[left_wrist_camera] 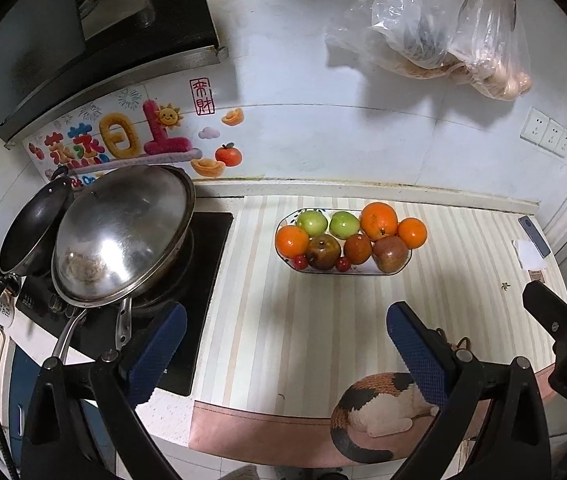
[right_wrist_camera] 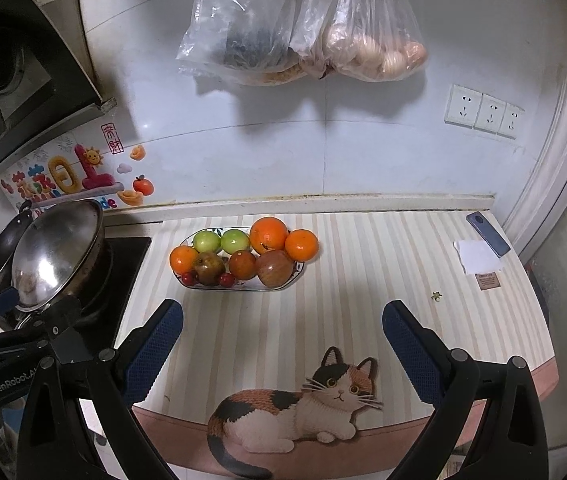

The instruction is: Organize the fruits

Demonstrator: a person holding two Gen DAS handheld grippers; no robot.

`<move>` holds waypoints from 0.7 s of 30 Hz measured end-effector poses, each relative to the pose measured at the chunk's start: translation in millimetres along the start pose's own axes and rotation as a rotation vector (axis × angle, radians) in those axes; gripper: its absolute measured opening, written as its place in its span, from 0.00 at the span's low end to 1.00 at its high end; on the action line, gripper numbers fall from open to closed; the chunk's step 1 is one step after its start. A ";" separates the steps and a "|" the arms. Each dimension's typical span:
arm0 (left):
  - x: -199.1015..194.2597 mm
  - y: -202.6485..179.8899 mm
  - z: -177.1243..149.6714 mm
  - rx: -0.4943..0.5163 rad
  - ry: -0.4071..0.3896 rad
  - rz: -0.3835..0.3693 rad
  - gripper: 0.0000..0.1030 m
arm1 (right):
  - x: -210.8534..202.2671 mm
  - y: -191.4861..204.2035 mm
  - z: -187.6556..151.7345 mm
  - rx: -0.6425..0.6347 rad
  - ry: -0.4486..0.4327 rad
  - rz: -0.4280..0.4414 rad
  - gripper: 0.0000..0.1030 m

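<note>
Fruits piled in plate (right_wrist_camera: 283,285) at frame centre; left gripper (left_wrist_camera: 283,354) and right gripper (right_wrist_camera: 282,350) fingers apart, empty, low in frame, probably readying reach.

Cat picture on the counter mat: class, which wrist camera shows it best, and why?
The right wrist view. There the whole cat picture shows, face and tail, between the open right gripper fingers. In the left wrist view, the cat picture shows only its back; the left gripper finger hides its head.
</note>
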State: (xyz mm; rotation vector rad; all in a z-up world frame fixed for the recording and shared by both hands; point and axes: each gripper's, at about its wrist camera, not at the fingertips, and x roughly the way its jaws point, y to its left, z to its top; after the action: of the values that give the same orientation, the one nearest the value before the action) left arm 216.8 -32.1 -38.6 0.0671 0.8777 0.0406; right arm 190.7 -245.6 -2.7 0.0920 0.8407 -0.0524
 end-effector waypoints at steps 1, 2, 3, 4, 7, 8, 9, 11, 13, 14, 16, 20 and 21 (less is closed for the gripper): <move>0.0 -0.2 0.6 0.001 -0.001 -0.002 1.00 | 0.2 -0.4 0.3 0.000 0.001 0.000 0.99; 0.1 -0.4 1.2 0.002 -0.001 -0.003 1.00 | 1.0 -0.9 0.8 0.000 0.002 -0.001 0.99; 0.1 -0.6 1.7 0.001 -0.001 -0.005 1.00 | 1.6 -1.5 1.0 0.003 0.003 0.002 0.99; 0.2 -0.7 1.9 0.000 -0.002 -0.006 1.00 | 1.4 -2.0 1.1 0.004 0.004 0.003 0.99; 0.4 -1.4 2.9 0.000 -0.003 -0.006 1.00 | 1.7 -4.0 0.8 0.009 0.007 0.008 0.99; 0.5 -1.3 3.0 0.001 -0.003 -0.007 1.00 | 1.9 -4.3 0.7 0.011 0.007 0.011 0.99; 0.6 -1.6 3.5 0.000 -0.002 -0.009 1.00 | 2.1 -4.6 0.6 0.011 0.008 0.011 0.99; 0.3 -2.1 4.3 0.000 -0.004 -0.008 1.00 | 1.8 -4.9 0.8 0.012 0.007 0.011 0.99; -0.1 -2.1 4.6 0.002 -0.008 -0.006 1.00 | 2.1 -5.0 1.1 0.011 0.007 0.011 0.99; -0.1 -2.2 4.4 0.001 -0.008 -0.006 1.00 | 2.4 -5.1 1.1 0.010 0.008 0.011 0.99; -0.2 -2.0 4.4 0.002 -0.007 -0.004 1.00 | 2.3 -5.2 0.4 0.013 0.009 0.011 0.99; -1.5 -1.3 3.4 -0.001 -0.007 -0.006 1.00 | 3.5 -5.6 -1.5 0.012 0.013 0.011 0.99; -1.6 -1.3 3.5 -0.001 -0.008 -0.005 1.00 | 3.4 -5.2 -1.8 0.010 0.013 0.010 0.99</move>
State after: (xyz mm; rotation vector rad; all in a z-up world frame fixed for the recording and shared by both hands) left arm 218.5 -33.6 -35.3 0.0642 0.8696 0.0356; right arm 191.2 -250.6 -6.8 0.1058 0.8535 -0.0461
